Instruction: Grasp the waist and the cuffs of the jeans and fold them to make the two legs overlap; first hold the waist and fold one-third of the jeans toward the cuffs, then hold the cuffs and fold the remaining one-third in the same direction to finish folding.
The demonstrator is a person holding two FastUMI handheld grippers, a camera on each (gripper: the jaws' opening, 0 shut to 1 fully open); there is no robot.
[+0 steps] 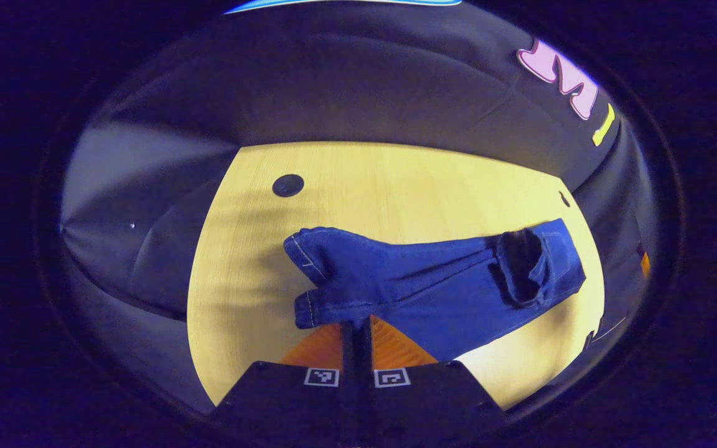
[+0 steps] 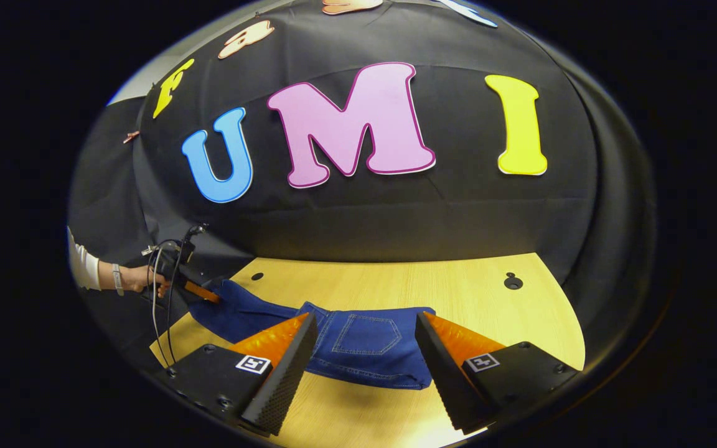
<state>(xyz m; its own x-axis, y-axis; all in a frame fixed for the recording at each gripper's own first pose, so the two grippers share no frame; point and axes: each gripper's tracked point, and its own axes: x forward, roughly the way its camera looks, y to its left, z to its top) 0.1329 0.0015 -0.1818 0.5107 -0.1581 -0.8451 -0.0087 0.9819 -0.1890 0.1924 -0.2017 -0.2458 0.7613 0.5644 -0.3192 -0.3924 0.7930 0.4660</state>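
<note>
Lying lengthwise across the table (image 1: 396, 180), the jeans (image 1: 433, 286) put cuffs at twelve o'clock of your closed left gripper (image 1: 356, 333) and waist at twelve of your spread right gripper (image 2: 365, 348).

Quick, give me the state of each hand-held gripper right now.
Left hand-held gripper: shut on the cuff of the jeans.
Right hand-held gripper: open, holding nothing, fingers on either side of the waist.
</note>
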